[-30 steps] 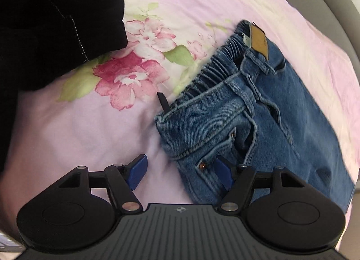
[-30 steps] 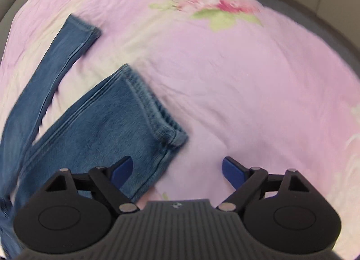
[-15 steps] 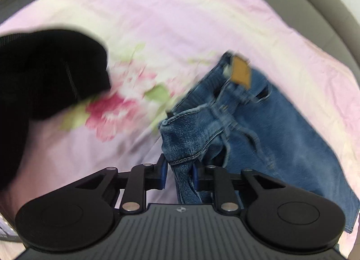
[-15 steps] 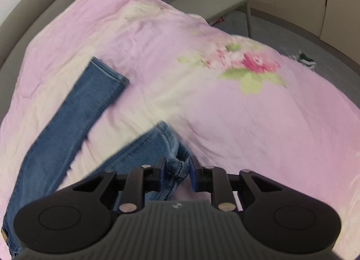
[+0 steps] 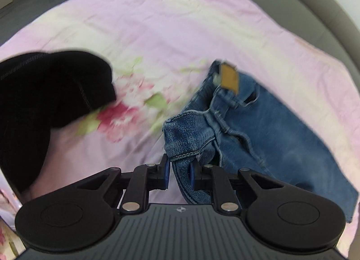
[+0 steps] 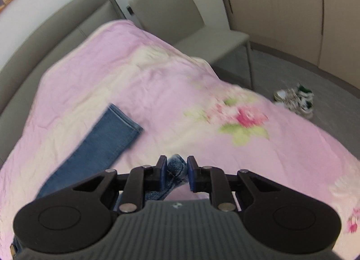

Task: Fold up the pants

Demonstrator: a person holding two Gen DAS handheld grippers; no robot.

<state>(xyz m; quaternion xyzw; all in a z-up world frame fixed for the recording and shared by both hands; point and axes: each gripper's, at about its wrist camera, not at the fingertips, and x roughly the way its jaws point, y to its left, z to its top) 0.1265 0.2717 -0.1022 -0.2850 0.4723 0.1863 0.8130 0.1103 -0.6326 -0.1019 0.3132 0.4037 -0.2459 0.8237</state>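
Blue jeans (image 5: 265,129) lie on a pink floral bed sheet (image 5: 157,26). In the left wrist view my left gripper (image 5: 178,169) is shut on the near corner of the waistband, which is lifted off the sheet; a tan leather patch (image 5: 229,78) marks the far side of the waist. In the right wrist view my right gripper (image 6: 176,169) is shut on the hem of one jeans leg, raised above the sheet. The other leg (image 6: 99,150) lies flat to the left, its hem pointing away.
A black garment (image 5: 45,100) lies on the sheet at the left in the left wrist view. Grey chairs (image 6: 171,10) stand behind the bed. Sneakers (image 6: 294,99) sit on the floor at the right. The sheet (image 6: 247,158) stretches wide to the right.
Both grippers were open over the jeans a second ago. Each closed on denim, left on the waistband corner, right on a leg hem, and both have lifted upward.
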